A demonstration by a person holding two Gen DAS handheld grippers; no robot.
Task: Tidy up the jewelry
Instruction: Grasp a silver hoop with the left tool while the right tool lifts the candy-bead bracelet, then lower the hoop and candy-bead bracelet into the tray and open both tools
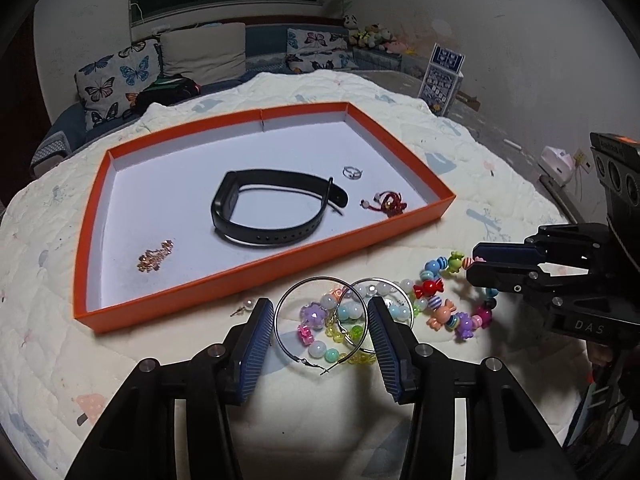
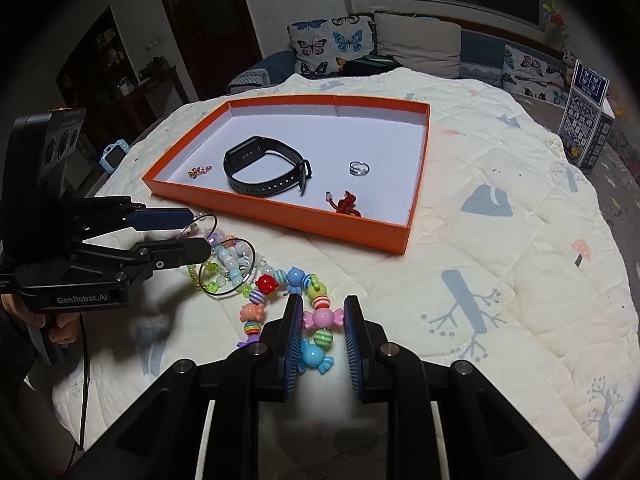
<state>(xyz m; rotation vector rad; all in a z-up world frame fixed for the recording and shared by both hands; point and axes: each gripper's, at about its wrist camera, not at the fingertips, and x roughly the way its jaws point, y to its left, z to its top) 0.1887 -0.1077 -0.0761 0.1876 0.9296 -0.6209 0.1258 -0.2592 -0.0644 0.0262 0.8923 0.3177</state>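
Bracelet of candy-shaped beads (image 2: 316, 320), bright pink, blue, red and striped, lying on quilted cover (image 2: 500, 240) between pads of right gripper (image 2: 320, 322); jaws narrowed around a pink candy bead, contact with pads not clear. Seen from left wrist, same strand curving just right of left gripper (image 1: 320, 320), ending at right gripper's tips (image 1: 476, 264).

Left gripper about half open, nothing gripped; 2 thin metal hoop earrings (image 1: 320, 316) lying overlapped between and just ahead of its pads, atop 1 pastel bead bracelet (image 1: 344, 320) of white, mint, purple and yellow beads. 1 small pearl stud (image 1: 246, 306) just left of left pad.

Orange tray (image 1: 280, 258), white floor, ahead of both grippers. Inside, counted: 1 black fitness band (image 1: 276, 208), buckled, lying on edge; 1 silver ring (image 1: 352, 172); 1 red knotted charm (image 1: 386, 204); 1 rose-gold chain heap (image 1: 156, 256).

Hand (image 2: 56, 328) holding left gripper's handle, low left in right wrist view.
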